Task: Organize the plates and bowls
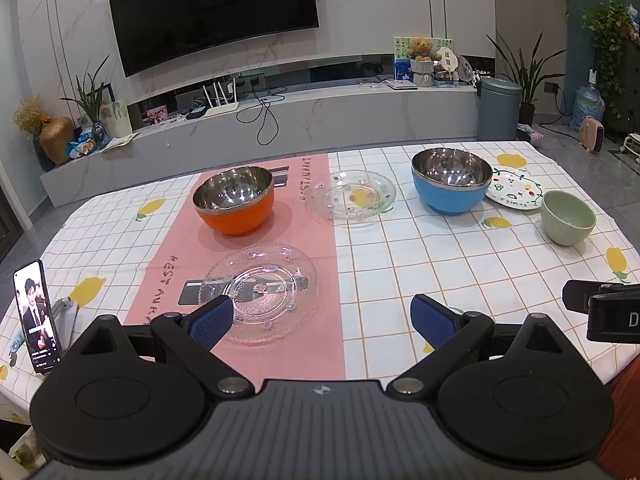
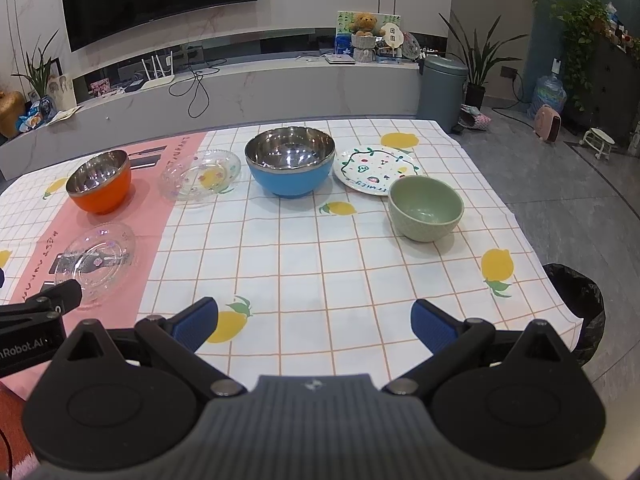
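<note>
a phone [image 1: 37, 316] stands upright at the table's [image 2: 304, 256] left edge, screen lit; a dark television [image 1: 212, 12] hangs on the marble wall; a teddy bear [image 1: 420, 49] sits on the long low console; a grey bin [image 1: 500, 109] stands beside a potted plant [image 1: 528, 76]; a water jug [image 2: 550, 96] rests on the floor

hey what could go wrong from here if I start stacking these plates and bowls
1. The near glass plate is clear and lies flat on the pink cloth; the open left gripper may struggle to get under its rim, and it could slip.
2. The painted plate sits right beside the blue bowl and green bowl; the open right gripper might knock either one.
</note>
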### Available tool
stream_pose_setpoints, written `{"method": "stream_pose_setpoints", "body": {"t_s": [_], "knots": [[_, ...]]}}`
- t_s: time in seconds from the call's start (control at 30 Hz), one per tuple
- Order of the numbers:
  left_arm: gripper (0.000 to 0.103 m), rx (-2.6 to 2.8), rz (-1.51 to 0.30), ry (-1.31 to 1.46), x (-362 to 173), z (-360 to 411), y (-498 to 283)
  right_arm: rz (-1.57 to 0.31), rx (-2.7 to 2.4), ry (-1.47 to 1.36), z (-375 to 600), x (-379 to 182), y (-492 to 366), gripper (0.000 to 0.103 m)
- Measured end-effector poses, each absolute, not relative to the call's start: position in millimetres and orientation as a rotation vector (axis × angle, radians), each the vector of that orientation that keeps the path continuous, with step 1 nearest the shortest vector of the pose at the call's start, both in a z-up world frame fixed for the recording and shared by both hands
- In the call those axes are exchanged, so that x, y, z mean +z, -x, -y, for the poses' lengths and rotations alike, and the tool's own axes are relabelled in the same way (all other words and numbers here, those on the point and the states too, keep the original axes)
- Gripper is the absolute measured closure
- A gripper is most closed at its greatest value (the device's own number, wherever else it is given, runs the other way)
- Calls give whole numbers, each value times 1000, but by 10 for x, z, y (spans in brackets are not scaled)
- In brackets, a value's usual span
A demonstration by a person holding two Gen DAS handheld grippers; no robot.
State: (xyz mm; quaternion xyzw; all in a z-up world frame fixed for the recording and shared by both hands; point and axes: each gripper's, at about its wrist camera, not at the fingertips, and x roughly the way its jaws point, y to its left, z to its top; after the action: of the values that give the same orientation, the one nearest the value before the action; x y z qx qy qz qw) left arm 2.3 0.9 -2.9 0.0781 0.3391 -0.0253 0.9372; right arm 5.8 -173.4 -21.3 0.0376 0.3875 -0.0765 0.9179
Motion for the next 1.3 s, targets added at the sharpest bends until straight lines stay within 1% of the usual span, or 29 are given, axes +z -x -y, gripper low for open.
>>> {"method": "stream_pose_setpoints", "body": {"t_s": [1.3], "knots": [[0, -41, -680, -171, -11, -5, 33, -813, -152, -107, 1754, -257, -58, 3]]}}
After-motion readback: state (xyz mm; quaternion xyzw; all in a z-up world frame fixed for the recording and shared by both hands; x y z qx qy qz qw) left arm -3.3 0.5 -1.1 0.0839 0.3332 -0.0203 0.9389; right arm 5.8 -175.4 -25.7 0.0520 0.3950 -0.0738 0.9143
